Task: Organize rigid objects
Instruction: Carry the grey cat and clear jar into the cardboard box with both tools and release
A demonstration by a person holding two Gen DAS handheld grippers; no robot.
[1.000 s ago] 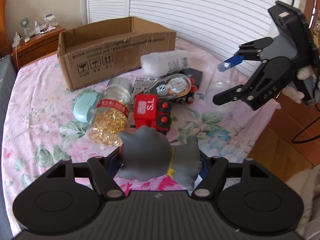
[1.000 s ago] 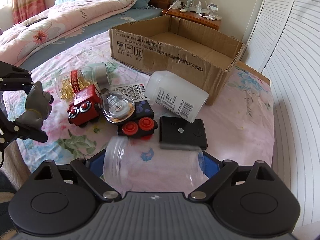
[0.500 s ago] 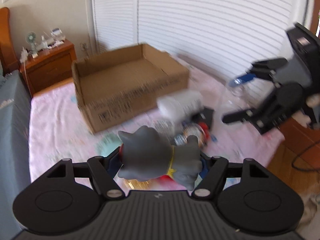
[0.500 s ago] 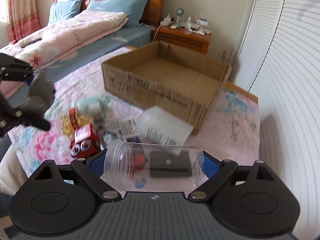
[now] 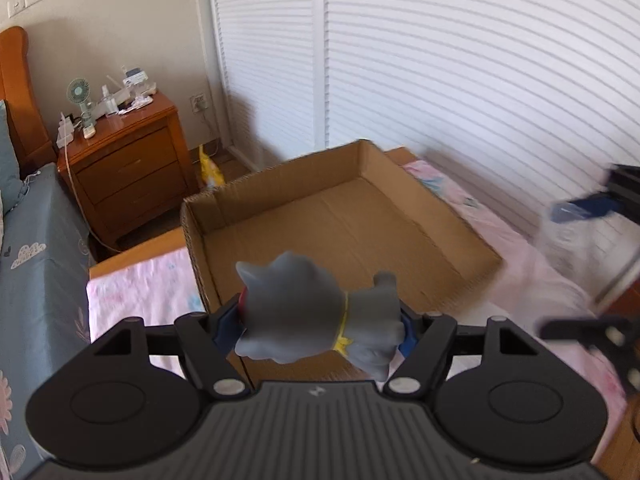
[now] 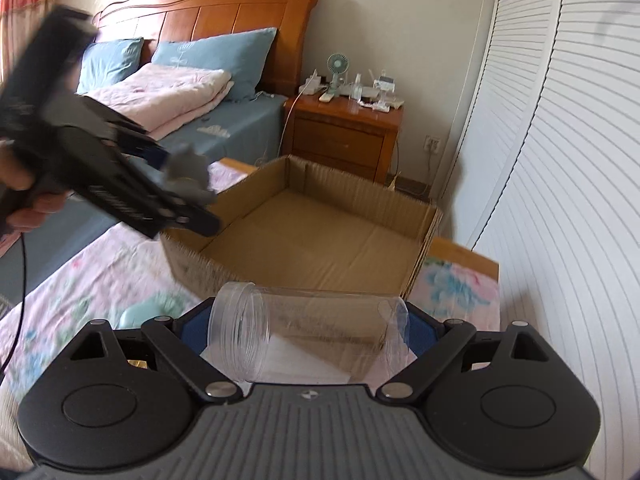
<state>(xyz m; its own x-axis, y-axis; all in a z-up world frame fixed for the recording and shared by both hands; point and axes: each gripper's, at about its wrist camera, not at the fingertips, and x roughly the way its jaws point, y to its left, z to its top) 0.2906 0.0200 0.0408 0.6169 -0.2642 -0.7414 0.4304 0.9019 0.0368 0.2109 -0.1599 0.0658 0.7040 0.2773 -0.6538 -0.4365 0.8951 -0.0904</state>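
Your left tongs are clamped on the grey toy figure, pads pressing it from both sides. It's a soft-looking grey figure with pointed ears or spikes on its head, a yellow band round the neck and a touch of red by the left pad. It lies sideways across the tongs, head to the left, stubby limbs sticking out on the right. You have it in the air above the near edge of the cardboard box, whose brown ribbed floor is bare.

Your right tongs stand wide and grip the clear plastic jar end to end. The jar is see-through, lying on its side, its threaded open mouth to the left with no lid, its flat base to the right. It hangs just short of the box's near wall.

The box sits on the pink flowered cloth of the counter. From the right wrist view your left hand and its tool come in blurred over the box's left corner.
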